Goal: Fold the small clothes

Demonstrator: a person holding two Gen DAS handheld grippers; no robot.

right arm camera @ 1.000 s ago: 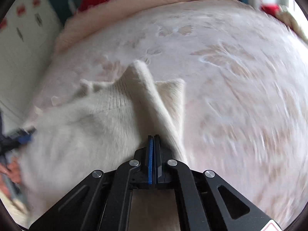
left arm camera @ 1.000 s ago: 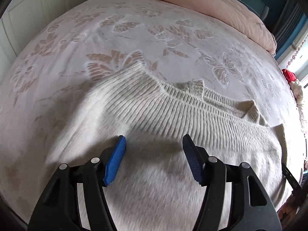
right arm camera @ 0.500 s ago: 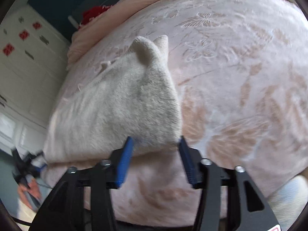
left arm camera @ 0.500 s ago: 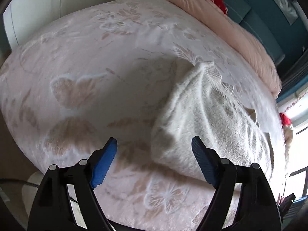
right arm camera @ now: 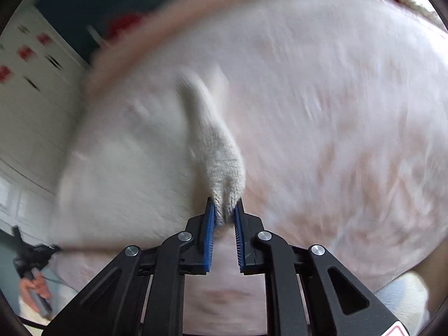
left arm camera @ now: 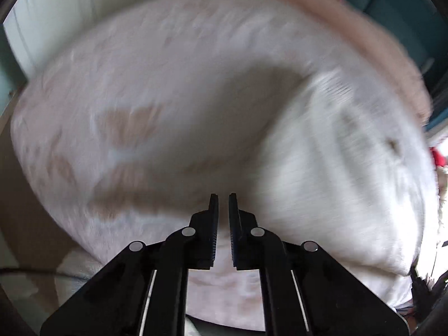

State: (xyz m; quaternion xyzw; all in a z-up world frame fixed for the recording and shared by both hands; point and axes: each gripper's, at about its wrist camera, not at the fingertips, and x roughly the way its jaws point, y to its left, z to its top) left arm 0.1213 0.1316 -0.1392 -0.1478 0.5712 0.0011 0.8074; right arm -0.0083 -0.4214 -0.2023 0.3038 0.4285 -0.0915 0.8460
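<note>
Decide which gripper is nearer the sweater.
Right. The right gripper is clamped on the sweater; the left gripper sits nearly closed beside the sweater's edge, apparently gripping nothing.

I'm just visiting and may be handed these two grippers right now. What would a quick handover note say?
Right gripper: shut on a bunched corner of the cream knit sweater, pulling it up into a ridge.
Left gripper: nearly shut, a narrow gap between the fingers, nothing visibly held; the sweater lies to its right.
Where: the sweater is spread on the pink patterned bedspread. Both views are motion-blurred.
Done: the sweater looks partly doubled over, though blur makes this uncertain.
Left: probably carry the held corner across, lay it flat, release, then finish the folds.
</note>
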